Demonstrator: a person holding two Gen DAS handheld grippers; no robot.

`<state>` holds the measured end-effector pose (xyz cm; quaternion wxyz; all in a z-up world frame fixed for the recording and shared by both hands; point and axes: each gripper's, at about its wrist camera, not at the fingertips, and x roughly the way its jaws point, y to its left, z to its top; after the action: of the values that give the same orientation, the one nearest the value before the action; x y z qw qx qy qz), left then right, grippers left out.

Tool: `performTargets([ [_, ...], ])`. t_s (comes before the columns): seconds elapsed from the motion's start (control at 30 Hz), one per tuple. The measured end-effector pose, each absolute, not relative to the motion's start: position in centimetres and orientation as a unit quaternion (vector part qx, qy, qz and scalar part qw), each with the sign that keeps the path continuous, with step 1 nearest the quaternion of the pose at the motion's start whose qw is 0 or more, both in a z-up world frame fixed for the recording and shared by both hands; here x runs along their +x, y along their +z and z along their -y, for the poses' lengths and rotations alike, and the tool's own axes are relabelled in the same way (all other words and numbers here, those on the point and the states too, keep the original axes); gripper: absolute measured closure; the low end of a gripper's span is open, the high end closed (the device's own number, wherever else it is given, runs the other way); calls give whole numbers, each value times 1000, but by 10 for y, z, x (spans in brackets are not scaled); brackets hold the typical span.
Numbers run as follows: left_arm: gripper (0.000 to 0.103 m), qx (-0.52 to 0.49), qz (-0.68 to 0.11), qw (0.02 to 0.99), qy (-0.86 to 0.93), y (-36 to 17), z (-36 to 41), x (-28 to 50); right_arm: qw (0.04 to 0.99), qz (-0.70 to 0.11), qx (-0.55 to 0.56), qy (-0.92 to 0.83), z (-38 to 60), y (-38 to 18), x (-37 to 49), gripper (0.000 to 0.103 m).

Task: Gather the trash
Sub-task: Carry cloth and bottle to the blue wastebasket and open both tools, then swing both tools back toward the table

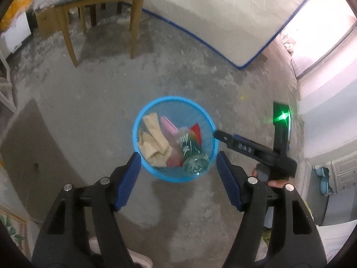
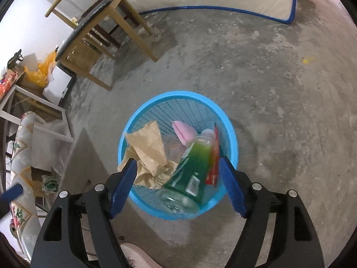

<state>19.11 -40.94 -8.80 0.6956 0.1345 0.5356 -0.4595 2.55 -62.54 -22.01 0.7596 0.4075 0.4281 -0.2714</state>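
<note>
Blue mesh plastic forms the waste basket [image 1: 142, 111], which stands on the bare concrete floor [image 1: 89, 111] and holds the collected trash: crumpled brown paper [image 1: 154, 143], a pink item [image 1: 167, 129], a red wrapper [image 1: 196, 131] and a green-labelled clear bottle [image 1: 191, 154] lying tilted with its base toward the near rim. The left gripper [image 1: 178, 169] hangs above the near rim with its blue pads spread wide and nothing between them; the right gripper [image 2: 178, 178] is likewise wide apart and empty, its pads framing the bottle and paper from above without touching either. In the left view the right gripper's fingers [image 1: 225, 137] reach toward the basket's right rim. Judged risk: the basket looks light and nearly full, so a finger catching the rim could tip it or slide it, and the paper standing above the rim could be knocked out. The pink item's identity is unclear, the basket's bottom is hidden beneath the trash, and whether any litter remains on the floor outside the views cannot be told.
</note>
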Motion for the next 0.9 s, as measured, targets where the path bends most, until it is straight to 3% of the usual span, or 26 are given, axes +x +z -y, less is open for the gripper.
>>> performTargets([
  [0.13, 37, 117, -523, 704, -466, -64, 392, 192, 770, -412, 403, -275, 616, -200, 4, 29],
  [0.47, 21, 81, -447, 772, -444, 14, 276, 157, 800, -398, 377, -243, 567, -130, -27, 27],
  [0.9, 20, 6, -424, 850, -314, 35, 87, 146, 880, -390, 262, -73, 441, -8, 35, 21],
])
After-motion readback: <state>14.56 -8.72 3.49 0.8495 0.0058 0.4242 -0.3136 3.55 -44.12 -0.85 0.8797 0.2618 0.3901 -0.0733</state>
